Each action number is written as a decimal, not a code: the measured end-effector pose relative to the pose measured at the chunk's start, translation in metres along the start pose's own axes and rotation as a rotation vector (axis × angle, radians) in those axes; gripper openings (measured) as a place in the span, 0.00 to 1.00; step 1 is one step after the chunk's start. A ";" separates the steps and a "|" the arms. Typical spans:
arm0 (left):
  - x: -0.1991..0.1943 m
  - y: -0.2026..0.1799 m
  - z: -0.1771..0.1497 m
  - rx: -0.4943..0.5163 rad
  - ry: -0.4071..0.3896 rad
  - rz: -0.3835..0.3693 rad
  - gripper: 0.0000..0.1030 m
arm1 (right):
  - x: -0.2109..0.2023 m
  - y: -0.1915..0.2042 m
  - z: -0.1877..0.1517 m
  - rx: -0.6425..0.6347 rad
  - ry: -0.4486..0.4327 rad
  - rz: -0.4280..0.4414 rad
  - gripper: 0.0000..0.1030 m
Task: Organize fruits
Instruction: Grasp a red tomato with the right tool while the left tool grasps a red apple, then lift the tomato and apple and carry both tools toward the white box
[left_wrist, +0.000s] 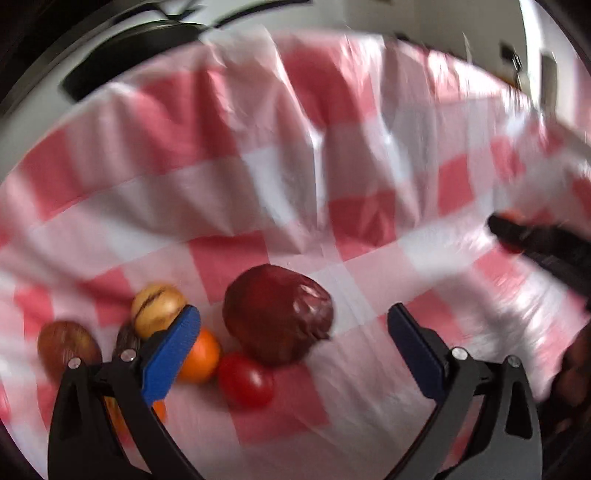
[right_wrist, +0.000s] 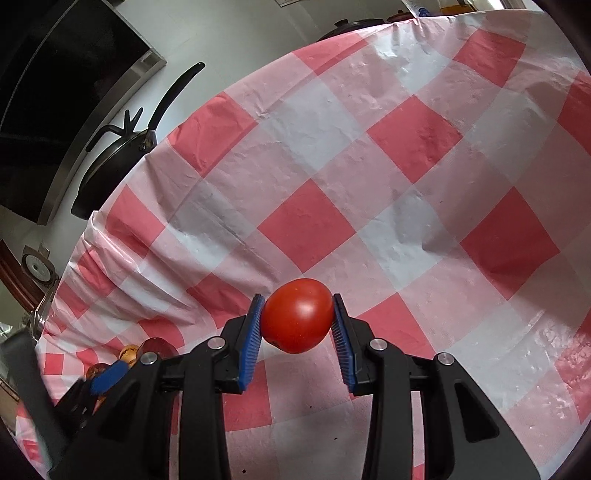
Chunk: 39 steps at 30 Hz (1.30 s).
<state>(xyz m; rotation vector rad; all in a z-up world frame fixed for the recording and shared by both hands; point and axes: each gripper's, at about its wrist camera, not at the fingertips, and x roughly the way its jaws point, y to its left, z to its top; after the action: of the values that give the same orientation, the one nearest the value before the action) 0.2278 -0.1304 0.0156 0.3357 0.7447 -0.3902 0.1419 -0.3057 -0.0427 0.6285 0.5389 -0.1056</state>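
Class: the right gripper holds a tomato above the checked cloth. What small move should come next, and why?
Probably carry the tomato in the right gripper toward the fruit pile and set it by the other tomato; the left gripper is open there.

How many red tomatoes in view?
2. One round red tomato clamped in the right gripper; another small red tomato on the checked cloth beside the orange fruit. Others may be hidden.

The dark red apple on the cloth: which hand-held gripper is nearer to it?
Left. The left hand-held gripper stands open right over the dark red apple. The right hand-held gripper, shut on a tomato, is well off to the side.
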 end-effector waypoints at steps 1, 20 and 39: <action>0.010 0.003 0.002 0.027 0.024 -0.012 0.98 | 0.000 0.001 0.000 -0.001 0.002 0.000 0.35; -0.045 -0.002 -0.028 -0.109 -0.060 -0.168 0.62 | 0.004 0.005 -0.003 -0.007 0.013 0.000 0.36; -0.162 0.017 -0.164 -0.622 -0.146 -0.173 0.62 | 0.004 0.005 -0.003 -0.006 0.013 0.005 0.36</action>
<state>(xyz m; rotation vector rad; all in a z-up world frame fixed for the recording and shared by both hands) 0.0308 -0.0098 0.0206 -0.3406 0.7162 -0.3230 0.1449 -0.2995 -0.0445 0.6247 0.5504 -0.0948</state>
